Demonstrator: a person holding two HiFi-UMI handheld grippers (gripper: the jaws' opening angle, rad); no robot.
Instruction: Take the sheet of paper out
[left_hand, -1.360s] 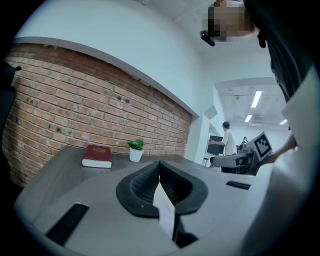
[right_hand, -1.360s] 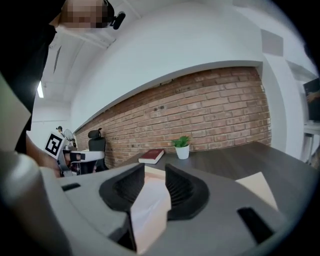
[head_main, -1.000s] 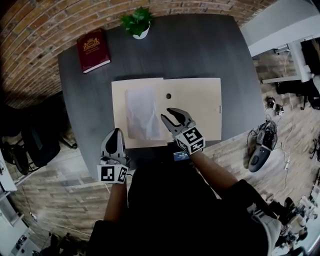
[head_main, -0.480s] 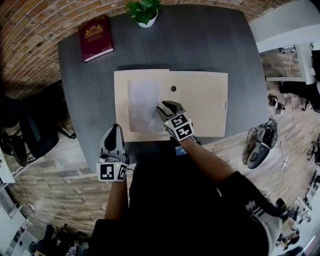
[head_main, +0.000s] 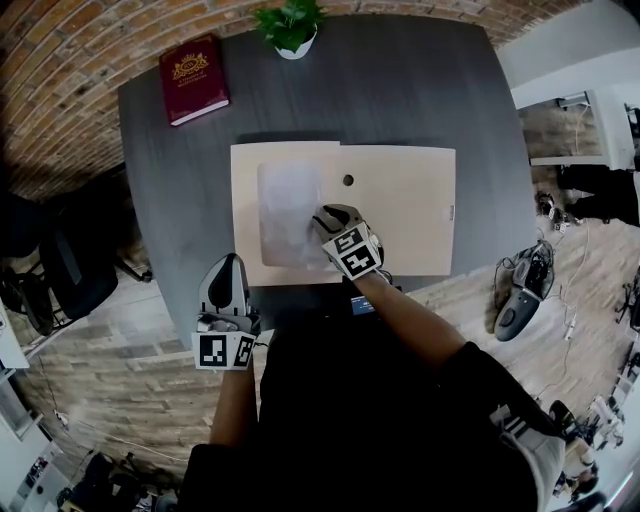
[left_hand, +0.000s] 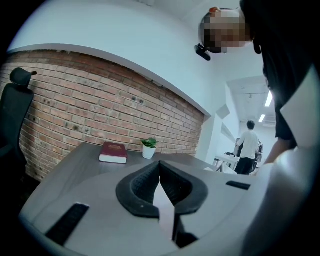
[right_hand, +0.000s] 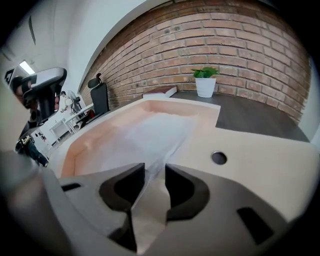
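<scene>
Since half a second ago the right gripper has narrowed its jaws and slid a little further over the sheet; the left gripper has not moved. At far left a maroon book (head_main: 193, 78) lies on the dark table (head_main: 420, 90); its gold cover emblem is too small to read. The left gripper (head_main: 229, 264) hangs off the table's near edge with its jaws pressed together on nothing. The sheet of paper (head_main: 285, 200) lies flat in the left part of a beige folder (head_main: 400, 215). The right gripper (head_main: 325, 215) rests at the sheet's right edge, its jaws a narrow gap apart. The paper ridges up between them, and whether they pinch it is hard to make out. A potted plant (head_main: 290, 25) is cut off at the top.
</scene>
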